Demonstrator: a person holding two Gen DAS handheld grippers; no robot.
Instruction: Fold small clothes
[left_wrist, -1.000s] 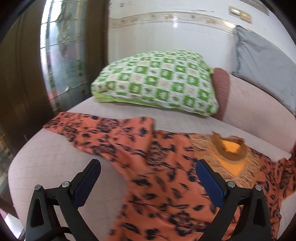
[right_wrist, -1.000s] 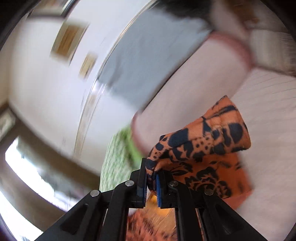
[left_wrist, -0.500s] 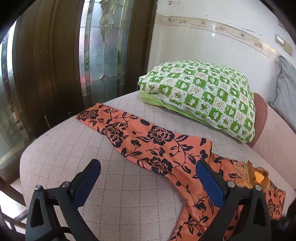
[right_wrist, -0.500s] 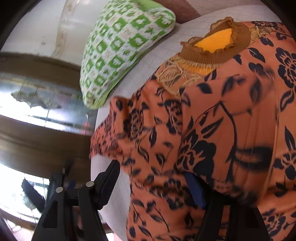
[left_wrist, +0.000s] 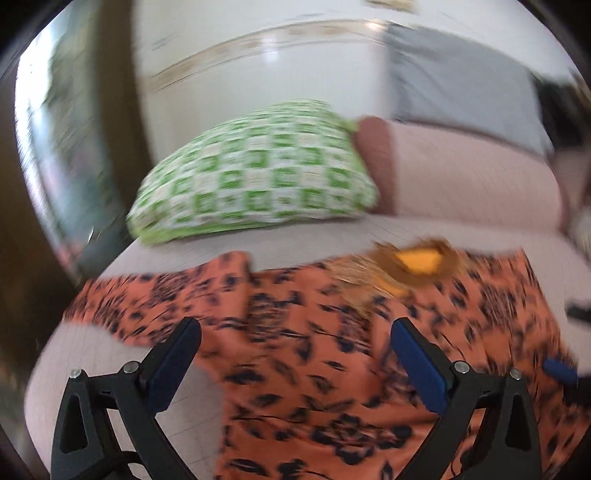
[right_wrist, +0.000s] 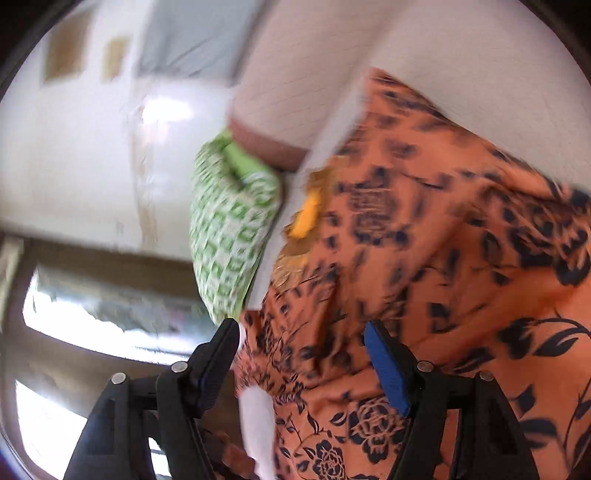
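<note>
Left gripper (left_wrist: 295, 363) and right gripper (right_wrist: 301, 360) both stand wide and empty above the shirt (left_wrist: 332, 369), which lies spread on the bed (left_wrist: 92, 354). Risk: thin, slippery printed fabric may slide or bunch when pinched. The quilted cover offers little grip; a checked pillow (left_wrist: 255, 184) lies beyond.

left wrist cam low over bed, facing headboard wall at 12 o'clock, right wrist cam rolled, tight on fabric, both share orange floral garment (left_wrist: 332, 350) (right_wrist: 424, 258), green checked pillow (left_wrist: 255, 184) (right_wrist: 229, 229)
</note>
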